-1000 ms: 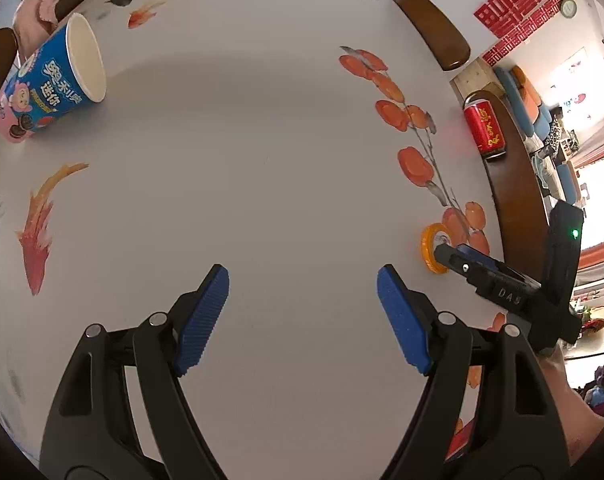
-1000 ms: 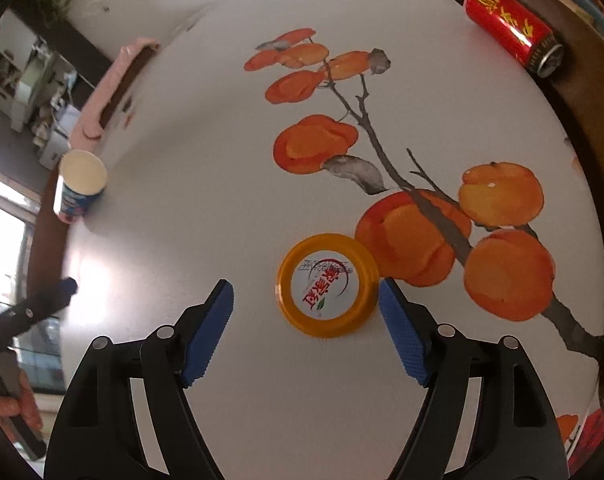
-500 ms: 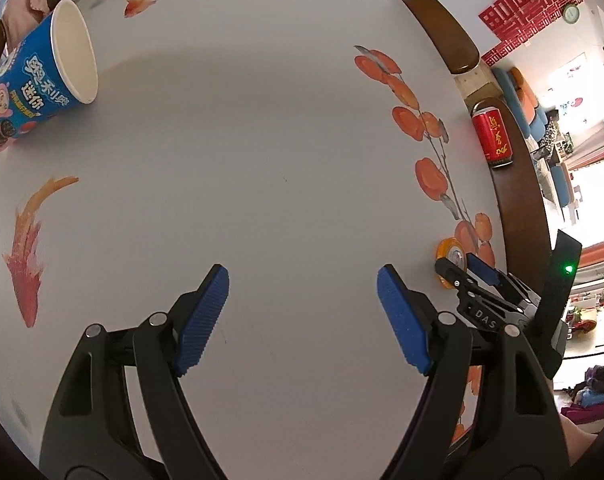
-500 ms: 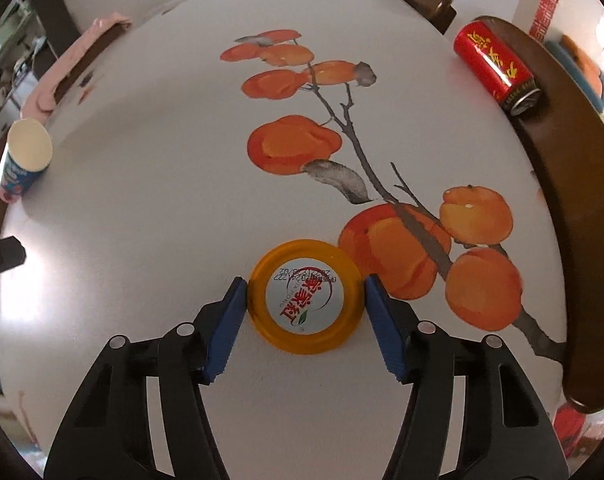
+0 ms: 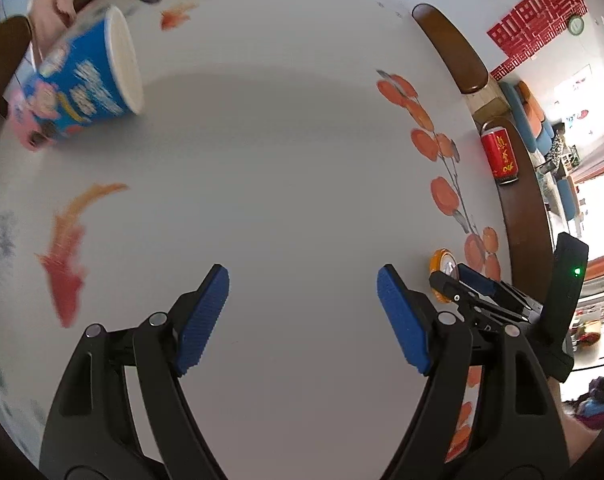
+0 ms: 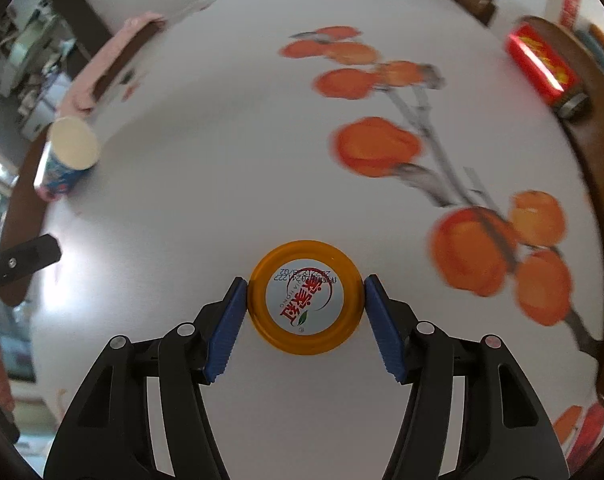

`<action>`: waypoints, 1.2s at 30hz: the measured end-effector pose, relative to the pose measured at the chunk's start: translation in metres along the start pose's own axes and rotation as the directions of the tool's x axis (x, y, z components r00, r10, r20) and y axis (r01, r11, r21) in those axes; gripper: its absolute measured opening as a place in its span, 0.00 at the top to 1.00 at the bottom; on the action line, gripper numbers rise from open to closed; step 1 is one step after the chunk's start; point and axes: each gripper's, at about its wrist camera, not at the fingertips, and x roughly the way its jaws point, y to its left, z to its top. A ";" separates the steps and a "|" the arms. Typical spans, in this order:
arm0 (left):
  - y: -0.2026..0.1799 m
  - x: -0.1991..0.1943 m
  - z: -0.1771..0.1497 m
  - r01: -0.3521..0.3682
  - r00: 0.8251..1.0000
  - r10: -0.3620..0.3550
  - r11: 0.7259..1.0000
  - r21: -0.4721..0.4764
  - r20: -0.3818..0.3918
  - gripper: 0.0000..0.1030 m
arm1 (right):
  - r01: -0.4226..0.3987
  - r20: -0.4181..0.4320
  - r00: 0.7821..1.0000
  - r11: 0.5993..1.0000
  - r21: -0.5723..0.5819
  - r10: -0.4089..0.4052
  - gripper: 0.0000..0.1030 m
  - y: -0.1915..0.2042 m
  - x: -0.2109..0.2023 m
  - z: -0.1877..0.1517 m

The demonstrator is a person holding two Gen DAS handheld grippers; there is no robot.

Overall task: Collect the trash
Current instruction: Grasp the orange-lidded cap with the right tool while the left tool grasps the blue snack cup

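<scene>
white painted table | right gripper clamps orange lid | left gripper spread, holding nothing

The surface is pale grey-white, painted on its right side with orange persimmons on thin grey-brown branches, and on its left with a red-orange fish. Its rim is dark brown wood. The round lid is amber-orange with a white centre carrying red characters, a small green leaf and dark printed text. The paper cup at far left is blue with white lettering, a pink cartoon figure near its base and a cream inside. The can at far right is red with yellow-gold characters. Both tongs, left and right, are black with ribbed blue pads. A pink cloth lies at the far edge.
</scene>
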 end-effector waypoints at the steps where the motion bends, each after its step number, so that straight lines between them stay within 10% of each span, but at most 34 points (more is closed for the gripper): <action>1: 0.005 -0.004 0.002 -0.010 1.000 0.010 1.000 0.013 0.002 0.28 | -0.009 -0.003 1.000 1.000 -0.011 0.009 0.41 0.011 0.002 0.002; 20: 0.102 -0.034 0.053 0.077 0.988 -0.025 0.937 0.342 -0.155 0.28 | -0.027 0.049 0.999 0.970 0.241 0.016 0.41 0.172 0.032 -0.001; 36: 0.123 -0.047 0.119 0.034 0.995 0.018 0.850 0.526 -0.094 0.28 | -0.030 0.037 0.999 0.948 0.317 0.019 0.41 0.200 0.046 0.010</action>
